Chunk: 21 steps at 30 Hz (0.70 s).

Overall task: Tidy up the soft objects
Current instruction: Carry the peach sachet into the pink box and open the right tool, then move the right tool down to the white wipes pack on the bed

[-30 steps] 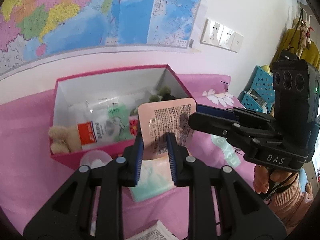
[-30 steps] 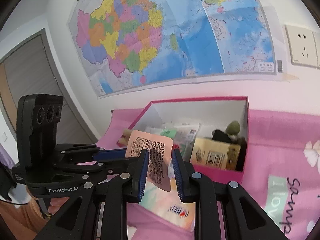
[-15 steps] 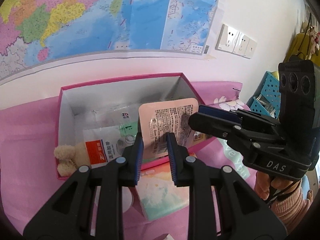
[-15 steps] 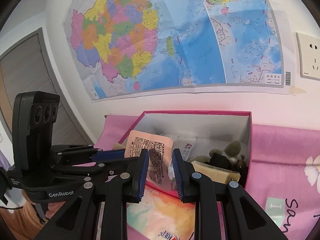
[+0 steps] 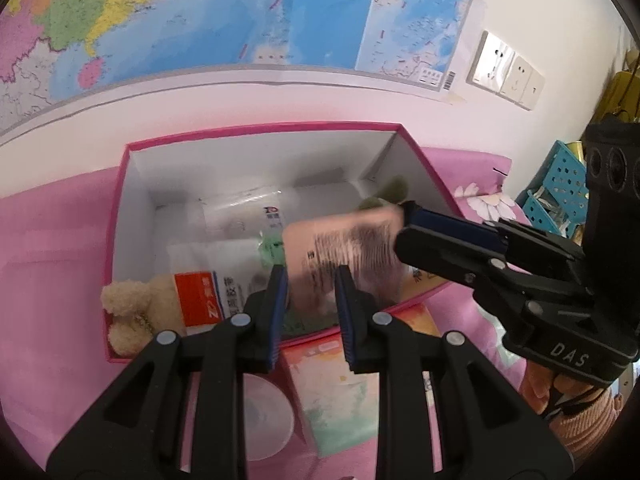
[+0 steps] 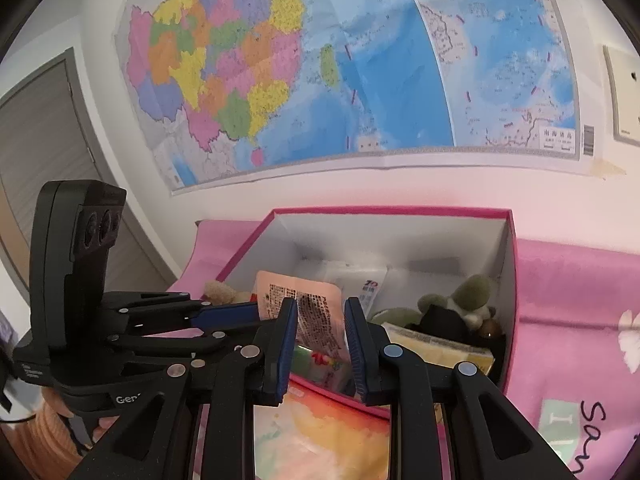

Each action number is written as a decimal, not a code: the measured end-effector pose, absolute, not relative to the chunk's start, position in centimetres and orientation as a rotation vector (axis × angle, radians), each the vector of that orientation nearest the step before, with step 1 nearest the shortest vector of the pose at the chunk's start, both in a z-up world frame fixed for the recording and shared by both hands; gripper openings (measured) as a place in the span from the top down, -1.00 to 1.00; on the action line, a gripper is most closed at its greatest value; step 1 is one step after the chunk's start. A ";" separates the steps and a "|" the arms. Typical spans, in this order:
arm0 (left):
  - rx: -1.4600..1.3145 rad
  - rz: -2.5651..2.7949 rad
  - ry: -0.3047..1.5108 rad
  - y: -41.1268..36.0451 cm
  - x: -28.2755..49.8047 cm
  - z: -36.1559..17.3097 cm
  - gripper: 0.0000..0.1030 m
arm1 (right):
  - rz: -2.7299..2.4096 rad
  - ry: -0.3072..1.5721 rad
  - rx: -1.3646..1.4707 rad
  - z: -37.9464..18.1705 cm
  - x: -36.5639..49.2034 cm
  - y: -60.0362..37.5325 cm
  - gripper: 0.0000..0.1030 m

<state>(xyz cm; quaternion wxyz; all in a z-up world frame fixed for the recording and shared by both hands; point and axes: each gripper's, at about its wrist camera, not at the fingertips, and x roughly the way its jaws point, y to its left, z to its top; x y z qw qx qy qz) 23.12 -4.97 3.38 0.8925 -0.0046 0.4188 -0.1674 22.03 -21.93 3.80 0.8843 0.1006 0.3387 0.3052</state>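
A peach packet (image 5: 340, 248) with black print hangs over the front part of an open pink box (image 5: 260, 130). My left gripper (image 5: 311, 292) is shut on its lower edge. My right gripper (image 5: 404, 226) comes in from the right and is shut on the packet's other end. In the right wrist view the packet (image 6: 304, 300) stands between the right gripper (image 6: 320, 330) pads, with the left gripper (image 6: 248, 314) pinching it from the left. The packet is blurred in the left wrist view. The box (image 6: 392, 212) holds other soft items.
Inside the box lie a beige plush bear (image 5: 132, 312), a white pack with a red label (image 5: 200, 300), a green plush toy (image 6: 460, 300) and a yellow pack (image 6: 440, 354). A pastel tissue pack (image 5: 340, 392) and a white bowl (image 5: 264, 412) sit before the box. A blue basket (image 5: 560, 184) stands right.
Both grippers carried the peach packet forward, from in front of the box to over its front wall. The box now looks nearer and larger, and the packet leans more to the right.
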 end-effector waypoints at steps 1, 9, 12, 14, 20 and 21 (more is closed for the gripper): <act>-0.011 -0.344 0.866 -4.9 23.1 3.4 0.49 | 0.636 0.707 0.211 3.7 22.1 -21.9 0.53; -0.026 -0.333 0.832 -4.2 21.8 3.9 0.49 | 0.634 0.700 0.204 3.9 21.2 -22.3 0.52; -0.020 -0.345 0.788 -3.8 20.5 4.7 0.49 | 0.642 0.693 0.213 4.0 20.4 -22.7 0.52; -0.021 -0.367 0.754 -3.5 19.4 5.4 0.44 | 0.649 0.683 0.217 4.2 19.6 -23.0 0.50; -0.041 -0.395 0.682 -2.1 15.6 6.6 0.31 | 0.696 0.646 0.213 5.2 16.4 -23.7 0.33; -0.049 -0.399 0.680 -1.7 15.1 6.6 0.30 | 0.705 0.644 0.211 5.3 15.9 -23.7 0.32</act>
